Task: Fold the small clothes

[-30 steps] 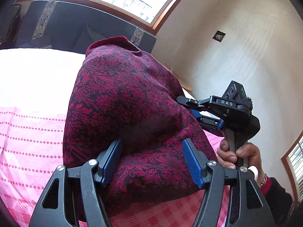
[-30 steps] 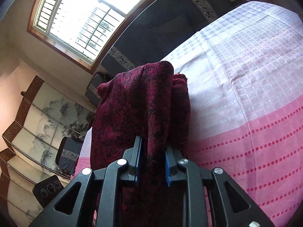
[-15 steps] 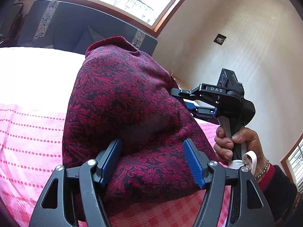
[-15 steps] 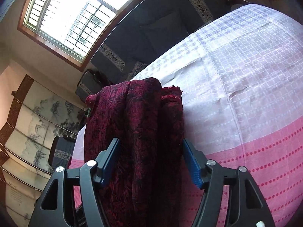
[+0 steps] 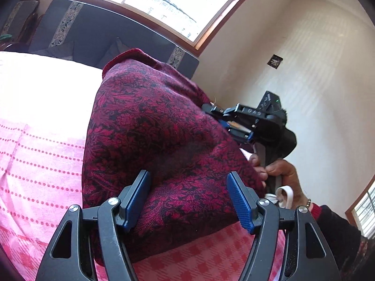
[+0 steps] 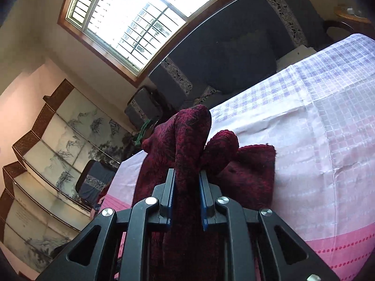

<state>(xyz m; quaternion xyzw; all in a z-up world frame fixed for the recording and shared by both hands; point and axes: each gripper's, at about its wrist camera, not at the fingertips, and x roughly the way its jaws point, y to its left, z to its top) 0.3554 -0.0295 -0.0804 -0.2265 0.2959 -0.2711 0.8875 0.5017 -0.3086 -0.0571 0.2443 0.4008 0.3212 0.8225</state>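
A dark red floral garment [image 5: 145,121] is bunched up above the pink and white bedspread [image 5: 35,164]. In the left wrist view my left gripper [image 5: 187,173] stands wide, with a thick bundle of the garment filling the space between its blue pads. My right gripper [image 5: 211,111] reaches into the cloth from the right, gripped by a person's hand [image 5: 281,171]. In the right wrist view the right gripper [image 6: 186,175] has its jaws closing, narrow, on an upright fold of the garment [image 6: 187,135]. A further flap lies on the bedspread [image 6: 328,140].
A dark cushioned bench [image 5: 93,35] runs under the window behind the bed. A folding painted screen [image 6: 58,152] stands to the left in the right wrist view. A bare cream wall [image 5: 316,70] lies to the right.
The right gripper went from narrow on the cloth to wide apart, then closed again on a fold. It shifted slightly rightward. The left gripper kept its hold and barely moved.
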